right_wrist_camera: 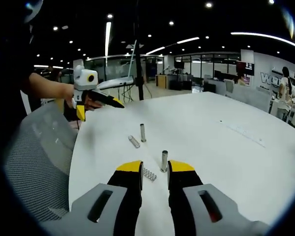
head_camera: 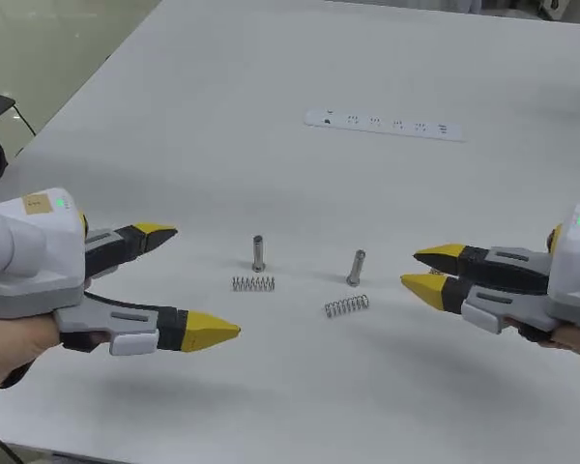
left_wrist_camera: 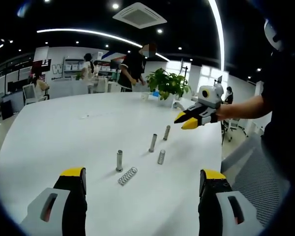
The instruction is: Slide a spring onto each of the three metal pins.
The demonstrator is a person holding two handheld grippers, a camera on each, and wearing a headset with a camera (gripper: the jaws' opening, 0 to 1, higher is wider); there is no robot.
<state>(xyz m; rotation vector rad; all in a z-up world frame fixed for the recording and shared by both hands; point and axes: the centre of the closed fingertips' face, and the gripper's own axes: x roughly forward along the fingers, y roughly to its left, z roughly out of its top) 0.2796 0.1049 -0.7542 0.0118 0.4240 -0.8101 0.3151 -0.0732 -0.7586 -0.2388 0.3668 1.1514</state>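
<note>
3rd pin [left_wrist_camera: 166,132], head view: behind fingers [head_camera: 443,254] of right gripper [head_camera: 410,269]

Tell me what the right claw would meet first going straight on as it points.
Probably the upright metal pin just ahead of the right claw, though the spring lying beside it looks about as near; depth is unclear.

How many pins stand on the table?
3. The left pin and middle pin stand bare; the third pin, close by the right gripper, looks ribbed, so may already be sleeved.

Yellow-tipped grey left tool [head_camera: 205,280] and right tool [head_camera: 409,270], silver pins [head_camera: 258,253] and springs [head_camera: 253,283], white table [head_camera: 271,77].
</note>
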